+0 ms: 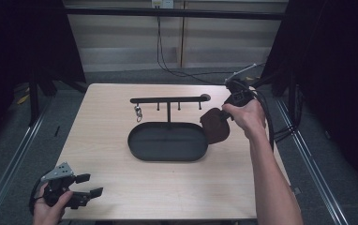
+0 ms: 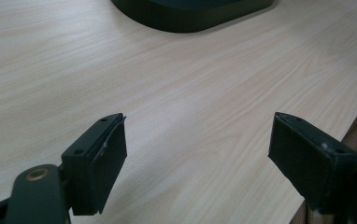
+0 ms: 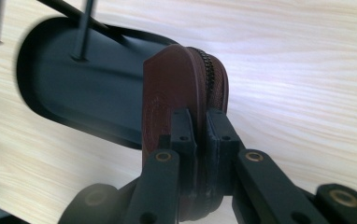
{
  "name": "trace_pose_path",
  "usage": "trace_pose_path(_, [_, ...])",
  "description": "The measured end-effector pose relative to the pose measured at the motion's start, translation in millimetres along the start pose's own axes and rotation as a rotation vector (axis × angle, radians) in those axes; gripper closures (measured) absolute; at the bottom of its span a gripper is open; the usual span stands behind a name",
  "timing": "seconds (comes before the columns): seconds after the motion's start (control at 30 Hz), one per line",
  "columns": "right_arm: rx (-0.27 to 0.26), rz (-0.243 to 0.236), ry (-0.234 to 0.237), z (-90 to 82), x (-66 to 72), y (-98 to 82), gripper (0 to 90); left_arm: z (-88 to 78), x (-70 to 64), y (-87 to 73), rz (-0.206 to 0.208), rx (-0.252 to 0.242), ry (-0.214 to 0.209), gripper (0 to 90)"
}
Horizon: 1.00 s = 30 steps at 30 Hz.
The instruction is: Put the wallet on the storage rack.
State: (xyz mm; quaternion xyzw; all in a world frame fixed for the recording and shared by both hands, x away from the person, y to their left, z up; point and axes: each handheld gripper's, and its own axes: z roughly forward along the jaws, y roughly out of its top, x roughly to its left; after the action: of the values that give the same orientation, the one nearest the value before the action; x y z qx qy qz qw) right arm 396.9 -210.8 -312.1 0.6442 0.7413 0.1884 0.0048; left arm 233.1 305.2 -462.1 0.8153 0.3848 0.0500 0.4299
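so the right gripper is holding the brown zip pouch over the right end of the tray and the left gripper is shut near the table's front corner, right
Not quite: the left gripper is open, its jaws wide apart over bare table in the left gripper view. The rest holds: the right gripper clamps the brown zip pouch by the right end of the tray.

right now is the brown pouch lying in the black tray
No, the right gripper holds the brown pouch up beside the tray's right end.

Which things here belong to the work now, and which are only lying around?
In use:
- brown zip pouch, clamped in the right claw
- black hook stand with its oval tray

Idle:
- left claw, open above bare table
- keyring on a hook
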Motion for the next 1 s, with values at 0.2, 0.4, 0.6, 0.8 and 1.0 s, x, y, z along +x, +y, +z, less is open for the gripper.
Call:
trace_pose_path(0.2, [-0.012,0.011,0.057,7.9,1.2,0.0,83.1,-0.3,0.4,0.1,-0.002,-0.003,0.002,19.1])
trace_pose_path(0.4, [-0.03,0.037,0.119,24.5,1.1,-0.7,83.1,-0.6,1.4,-0.3,-0.003,-0.002,0.003,19.1])
trace_pose_path(0.6, [-0.047,0.049,0.16,43.7,-1.2,-4.9,83.1,-1.6,1.4,-0.9,-0.001,-0.01,0.006,19.1])
trace_pose_path(0.8, [-0.064,0.06,0.216,59.0,-2.8,-8.2,83.1,-1.4,1.4,-0.8,-0.001,-0.011,0.006,19.1])
trace_pose_path(1.0, [-0.074,0.085,0.275,75.2,-1.9,-11.3,83.1,-1.5,1.2,-0.7,0.003,-0.006,0.011,19.1])
